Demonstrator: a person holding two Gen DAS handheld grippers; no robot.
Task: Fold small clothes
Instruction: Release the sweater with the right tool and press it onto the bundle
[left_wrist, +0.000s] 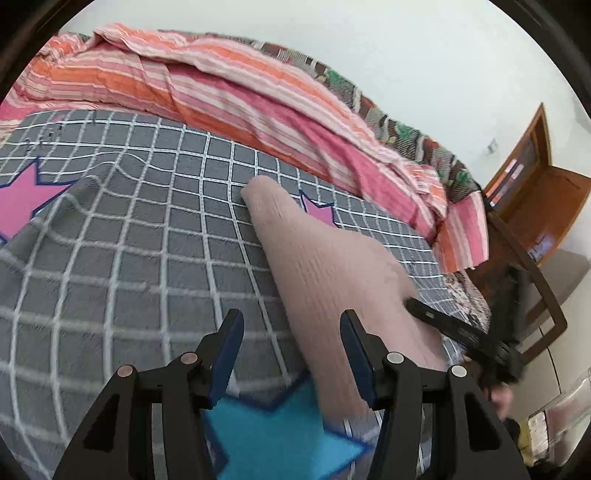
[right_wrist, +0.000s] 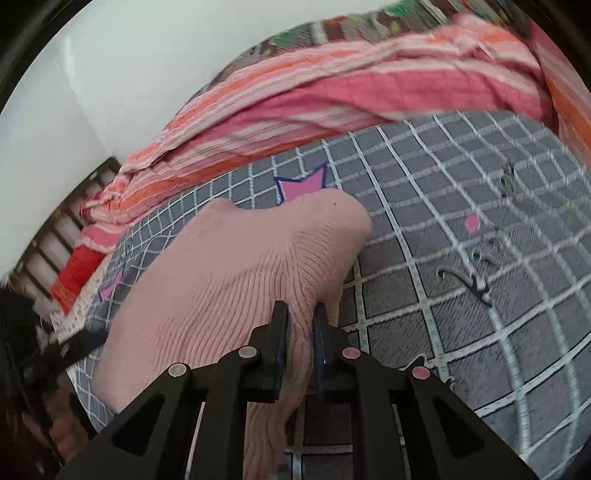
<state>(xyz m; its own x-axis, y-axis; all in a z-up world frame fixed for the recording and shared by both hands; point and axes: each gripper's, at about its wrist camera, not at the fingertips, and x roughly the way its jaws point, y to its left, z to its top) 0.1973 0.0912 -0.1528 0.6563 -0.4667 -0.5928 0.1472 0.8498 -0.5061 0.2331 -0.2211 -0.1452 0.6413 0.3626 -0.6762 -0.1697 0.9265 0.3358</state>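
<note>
A small pale pink ribbed knit garment (left_wrist: 325, 258) lies on the grey checked bedsheet (left_wrist: 129, 240); one end of it points toward the striped blanket. My left gripper (left_wrist: 291, 326) hovers open just above the garment's near left edge, with nothing pinched between its blue pads. In the right wrist view the garment (right_wrist: 221, 277) spreads out to the left, and a bunched fold of it runs between the jaws of my right gripper (right_wrist: 301, 312), which is shut on it. From the left wrist view the right gripper (left_wrist: 454, 328) shows as dark fingers at the garment's right edge.
A pink and orange striped blanket (left_wrist: 229, 85) is heaped along the far side of the bed, against a white wall (left_wrist: 424, 55). Pink and blue stars mark the sheet. Wooden furniture (left_wrist: 532, 177) stands past the bed's right end, and a slatted frame (right_wrist: 62, 221) shows past the bed's edge.
</note>
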